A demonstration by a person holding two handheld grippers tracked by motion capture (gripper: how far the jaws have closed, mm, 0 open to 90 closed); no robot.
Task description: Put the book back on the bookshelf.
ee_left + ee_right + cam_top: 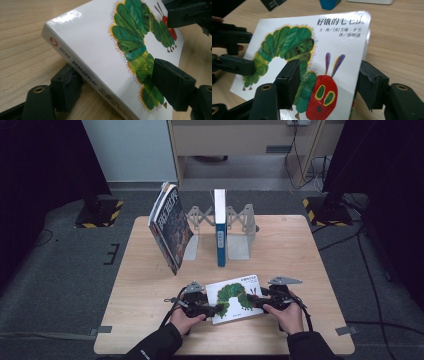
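1. High view: the caterpillar picture book (235, 297) sits at the near edge of the bench (150, 320), between both hands.
2. The left claw (216, 310) pinches its spine-side edge, one jaw above, one below.
3. The right claw (254, 302) clamps the opposite edge the same way.
4. Best lift both ends together, level, so the glossy cover doesn't slip.
5. Beyond stands the rack (239, 227) with a blue book (220, 227) and a dark leaning book (170, 227).
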